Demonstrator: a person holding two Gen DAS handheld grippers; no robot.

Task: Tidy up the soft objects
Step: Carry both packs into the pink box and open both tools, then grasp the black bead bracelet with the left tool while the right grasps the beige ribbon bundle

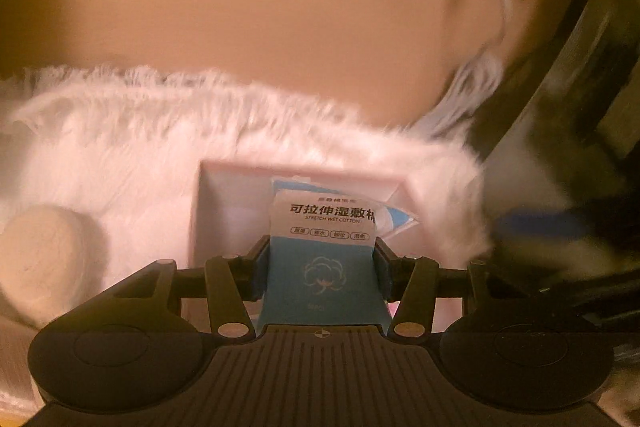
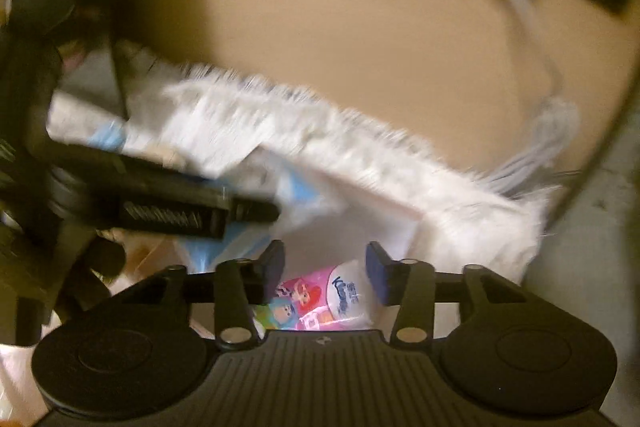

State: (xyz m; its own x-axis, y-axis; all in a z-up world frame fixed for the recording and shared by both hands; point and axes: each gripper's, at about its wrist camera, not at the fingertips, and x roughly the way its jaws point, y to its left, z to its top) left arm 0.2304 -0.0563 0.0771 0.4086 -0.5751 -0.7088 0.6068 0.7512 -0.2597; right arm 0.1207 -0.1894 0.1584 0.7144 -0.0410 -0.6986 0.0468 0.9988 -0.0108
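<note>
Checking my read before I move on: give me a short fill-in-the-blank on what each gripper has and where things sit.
1. The left gripper is shut on a blue and white packet printed STRETCH WET ____.
2. Past that packet stands a pink box resting on a fluffy ____ rug.
3. The right gripper is ____, gripping nothing.
4. Between the right gripper's fingers shows a pink cartoon-printed ____ pack.

Missing words: COTTON; white; open; tissue
</note>
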